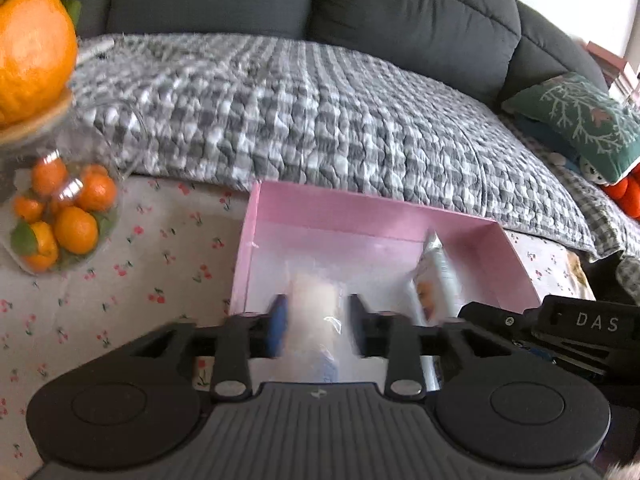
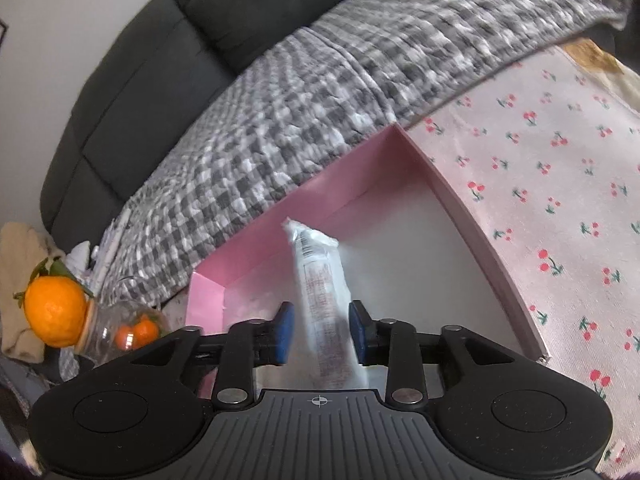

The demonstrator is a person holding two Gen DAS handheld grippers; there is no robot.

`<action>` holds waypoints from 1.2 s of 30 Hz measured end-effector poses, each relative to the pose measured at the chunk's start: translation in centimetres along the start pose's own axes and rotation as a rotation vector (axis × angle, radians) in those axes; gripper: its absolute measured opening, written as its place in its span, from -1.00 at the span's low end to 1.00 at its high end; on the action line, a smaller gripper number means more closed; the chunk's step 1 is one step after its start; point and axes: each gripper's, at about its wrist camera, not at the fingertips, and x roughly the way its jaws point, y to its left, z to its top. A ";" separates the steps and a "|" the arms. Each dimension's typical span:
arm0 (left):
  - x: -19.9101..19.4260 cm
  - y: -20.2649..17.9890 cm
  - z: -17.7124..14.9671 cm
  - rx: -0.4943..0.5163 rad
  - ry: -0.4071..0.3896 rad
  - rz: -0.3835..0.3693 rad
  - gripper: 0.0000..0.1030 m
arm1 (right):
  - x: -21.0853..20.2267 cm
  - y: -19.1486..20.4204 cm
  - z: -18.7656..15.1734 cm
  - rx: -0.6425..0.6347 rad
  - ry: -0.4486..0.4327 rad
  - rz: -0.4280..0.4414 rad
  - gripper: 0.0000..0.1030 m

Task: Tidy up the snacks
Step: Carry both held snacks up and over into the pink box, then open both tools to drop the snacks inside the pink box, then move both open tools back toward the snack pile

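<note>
In the left wrist view my left gripper (image 1: 318,326) hangs over the near part of an open pink box (image 1: 360,208). A pale snack in clear wrap (image 1: 314,304) lies between its blue pads, which stand slightly apart from it, so the gripper is open. In the right wrist view my right gripper (image 2: 320,332) is over the same pink box (image 2: 480,216). A long white printed packet (image 2: 324,292) leans up between its pads with small gaps on both sides, so this gripper is open too. That white packet (image 1: 434,276) also shows at the box's right side in the left wrist view.
The box sits on a cherry-print cloth (image 2: 560,184). A glass jar of small oranges (image 1: 64,208) with a large orange (image 1: 32,52) on its lid stands to the left. A grey checked quilt (image 1: 320,120) on a dark sofa lies behind. A black housing marked DAS (image 1: 592,324) is at the right.
</note>
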 end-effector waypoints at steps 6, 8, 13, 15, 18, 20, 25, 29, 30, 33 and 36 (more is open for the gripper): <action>-0.2 -0.4 0.0 0.044 0.008 0.007 0.21 | -0.6 0.1 0.0 -0.018 0.005 -0.021 0.21; -0.4 -0.5 -0.1 0.052 0.011 0.012 0.29 | -1.0 0.4 0.0 -0.037 0.001 -0.027 0.35; -1.3 -0.6 -0.3 0.074 0.016 0.009 0.52 | -2.9 1.8 -0.1 -0.120 -0.022 -0.061 0.56; -1.8 -0.9 -0.4 0.091 0.018 0.012 0.60 | -3.7 2.1 -0.3 -0.148 -0.033 -0.077 0.65; -2.4 -1.2 -0.5 0.102 0.027 0.017 0.72 | -4.8 2.6 -0.5 -0.185 -0.039 -0.107 0.68; -2.9 -1.3 -0.7 0.107 0.035 0.013 0.79 | -5.4 3.0 -0.6 -0.211 -0.031 -0.137 0.68; -4.5 -1.8 -1.0 0.125 0.053 0.025 0.95 | -7.2 3.5 -1.2 -0.274 -0.021 -0.203 0.73; -5.6 -2.1 -1.4 0.139 0.080 0.037 0.99 | -8.9 3.7 -2.1 -0.297 -0.023 -0.223 0.88; -5.9 -2.1 -1.5 0.142 0.087 0.041 0.99 | -9.2 3.8 -2.2 -0.302 -0.020 -0.223 0.88; -6.8 -1.9 -1.9 0.144 0.104 0.053 0.99 | -10.2 3.9 -2.9 -0.315 -0.006 -0.231 0.88; -7.8 -1.7 -2.3 0.146 0.116 0.065 0.99 | -10.8 3.9 -3.7 -0.325 0.005 -0.256 0.89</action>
